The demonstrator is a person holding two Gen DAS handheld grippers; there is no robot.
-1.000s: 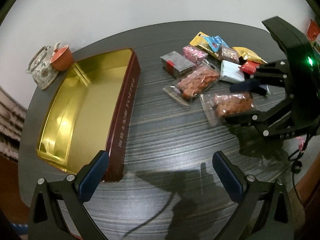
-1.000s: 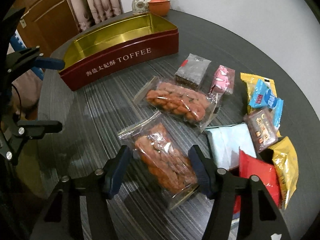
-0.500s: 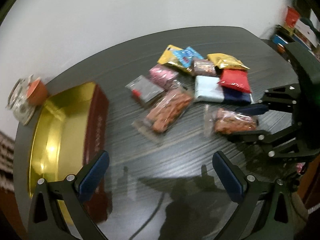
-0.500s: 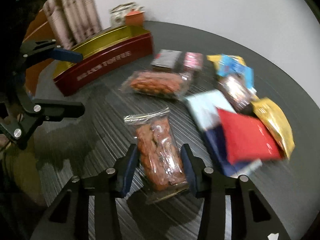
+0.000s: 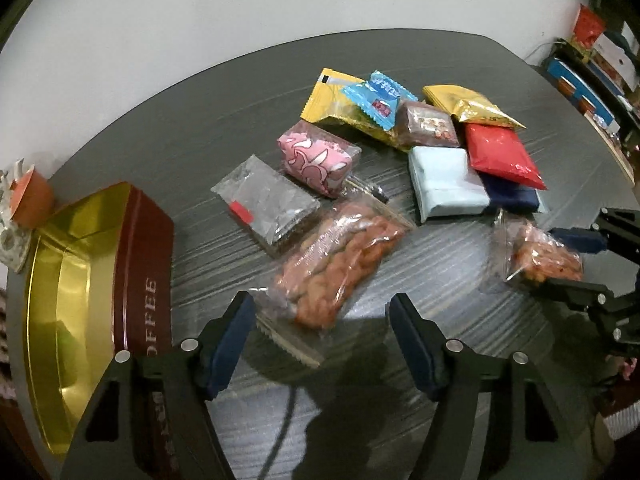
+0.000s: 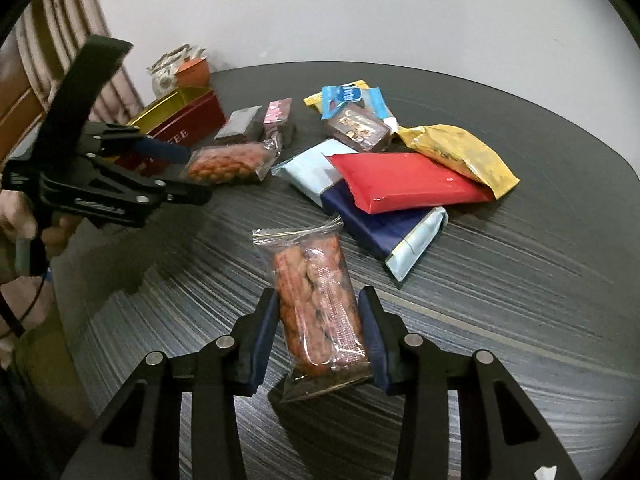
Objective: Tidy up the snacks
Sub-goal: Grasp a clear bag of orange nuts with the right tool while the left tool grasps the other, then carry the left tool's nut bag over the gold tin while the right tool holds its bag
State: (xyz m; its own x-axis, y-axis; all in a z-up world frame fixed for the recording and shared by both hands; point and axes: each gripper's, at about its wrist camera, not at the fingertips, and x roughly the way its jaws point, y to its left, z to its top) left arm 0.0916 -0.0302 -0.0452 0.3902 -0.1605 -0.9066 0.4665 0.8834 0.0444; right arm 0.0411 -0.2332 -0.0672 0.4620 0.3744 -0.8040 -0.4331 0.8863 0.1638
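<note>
Two clear bags of orange snacks are in play. My right gripper [image 6: 318, 332] is shut on one bag [image 6: 316, 300], seen at the right edge in the left wrist view [image 5: 536, 252]. The other bag [image 5: 340, 268] lies on the dark table with its near end between my left gripper's [image 5: 320, 336] closing jaws; the pads are not pressing on it. The open gold-lined red toffee tin [image 5: 136, 264] stands to the left. Beyond the bag lie a pink packet [image 5: 316, 160], a grey clear packet [image 5: 266, 204] and several more wrapped snacks.
A teapot and an orange cup [image 5: 28, 200] stand behind the tin at the table's far left edge. A person's hand [image 6: 24, 216] holds the left gripper [image 6: 192, 172]. Shelves with boxes [image 5: 592, 40] stand beyond the table at the right. A curtain [image 6: 60, 40] hangs at the left.
My left gripper moved right from the tin to the second bag and its jaws narrowed. My right gripper closed on its bag and drew it away from the pile.
</note>
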